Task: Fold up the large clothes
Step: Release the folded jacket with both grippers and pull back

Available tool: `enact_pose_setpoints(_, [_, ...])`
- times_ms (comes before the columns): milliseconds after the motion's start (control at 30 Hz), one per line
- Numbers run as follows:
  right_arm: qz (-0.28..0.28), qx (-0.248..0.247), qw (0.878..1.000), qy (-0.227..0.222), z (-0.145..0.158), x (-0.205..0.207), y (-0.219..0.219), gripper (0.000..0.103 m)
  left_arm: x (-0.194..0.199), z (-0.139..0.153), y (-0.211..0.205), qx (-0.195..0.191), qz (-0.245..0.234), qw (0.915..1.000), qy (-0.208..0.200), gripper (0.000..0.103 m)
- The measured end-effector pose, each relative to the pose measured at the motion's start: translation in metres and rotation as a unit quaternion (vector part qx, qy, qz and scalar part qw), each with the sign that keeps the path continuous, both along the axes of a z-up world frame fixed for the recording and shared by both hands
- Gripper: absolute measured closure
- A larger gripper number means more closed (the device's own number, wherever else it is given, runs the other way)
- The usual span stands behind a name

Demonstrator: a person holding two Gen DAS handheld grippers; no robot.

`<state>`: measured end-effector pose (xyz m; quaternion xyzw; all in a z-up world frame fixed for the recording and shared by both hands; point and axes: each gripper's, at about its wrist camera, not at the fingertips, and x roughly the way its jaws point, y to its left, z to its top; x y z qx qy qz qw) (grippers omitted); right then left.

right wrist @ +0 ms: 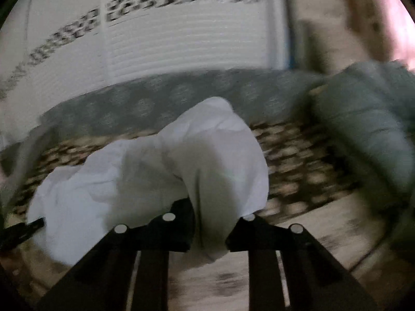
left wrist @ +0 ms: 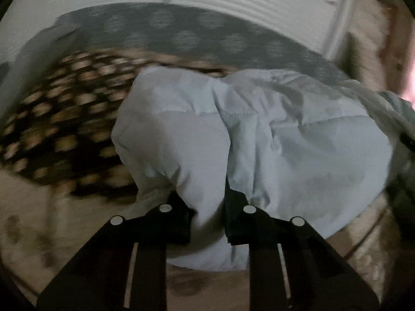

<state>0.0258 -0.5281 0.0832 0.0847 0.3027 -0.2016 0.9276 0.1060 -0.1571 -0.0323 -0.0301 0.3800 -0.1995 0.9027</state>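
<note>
Pale jacket (left wrist: pixel 259 134) edges pinched by both grippers.

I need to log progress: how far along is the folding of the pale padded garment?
Early. Done: both tools are clamped on bunched cloth of the pale blue-white padded garment, left tool, right tool. In hand: lifting it off the brown patterned spread. Left: no neat fold shows yet; the garment is crumpled.

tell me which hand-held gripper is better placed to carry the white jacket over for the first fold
Left, narrowly. Both are shut on the white jacket, but the left hand-held gripper has the broad quilted body spread ahead of it, while the right hand-held gripper pinches only a narrow bunched end.
</note>
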Motion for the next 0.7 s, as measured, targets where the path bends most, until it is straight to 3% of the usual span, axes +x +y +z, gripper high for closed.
enact_pose_setpoints(67, [-0.032, -0.01, 0.999, 0.038, -0.011, -0.007, -0.026, 0.077, 0.004, -0.007, -0.038, 0.017, -0.032, 0.9993, -0.012, 0.078])
enact_pose_setpoints(133, [-0.06, 0.06, 0.993, 0.087, -0.052, -0.019, -0.064, 0.055, 0.007, -0.021, -0.054, 0.032, -0.024, 0.9992, 0.0, 0.063])
enact_pose_setpoints(167, [-0.067, 0.113, 0.983, 0.127, -0.086, -0.027, -0.082, 0.046, 0.007, -0.026, -0.056, 0.036, -0.012, 0.9993, 0.004, 0.046])
enact_pose_setpoints(200, [-0.072, 0.139, 0.976, 0.151, -0.109, -0.035, -0.091, 0.02, 0.007, -0.031, -0.055, 0.04, -0.003, 0.9991, 0.01, 0.032])
enact_pose_setpoints(233, [-0.081, 0.146, 0.972, 0.165, -0.118, -0.041, -0.096, 0.004, 0.007, -0.033, -0.05, 0.043, 0.001, 0.999, 0.015, 0.026])
enact_pose_setpoints(267, [-0.092, 0.151, 0.97, 0.168, -0.122, -0.048, -0.102, 0.003, 0.008, -0.032, -0.043, 0.042, 0.004, 0.9989, 0.021, 0.021])
enact_pose_setpoints(333, [-0.115, 0.144, 0.971, 0.15, -0.107, -0.057, -0.105, 0.002, 0.012, -0.025, -0.018, 0.025, 0.026, 0.9986, 0.04, 0.021])
enact_pose_setpoints(400, [-0.126, 0.109, 0.978, 0.128, -0.087, -0.06, -0.095, 0.002, 0.011, -0.008, 0.016, 0.021, 0.077, 0.9964, 0.029, 0.005])
enact_pose_setpoints(467, [-0.126, 0.064, 0.986, 0.093, -0.059, -0.065, -0.077, 0.002, 0.001, 0.022, 0.052, 0.031, 0.123, 0.9918, -0.013, 0.003])
enact_pose_setpoints(533, [-0.118, 0.041, 0.99, 0.062, -0.036, -0.076, -0.058, 0.002, -0.01, 0.049, 0.073, 0.033, 0.136, 0.9892, -0.044, 0.003])
enact_pose_setpoints(633, [-0.085, 0.05, 0.995, 0.019, -0.008, -0.094, -0.029, 0.002, -0.049, 0.095, 0.109, 0.053, 0.158, 0.9764, -0.137, 0.003])
enact_pose_setpoints(700, [-0.023, 0.078, 0.997, 0.008, -0.001, -0.1, -0.004, 0.002, -0.077, 0.116, 0.129, 0.089, 0.162, 0.9634, -0.194, 0.003])
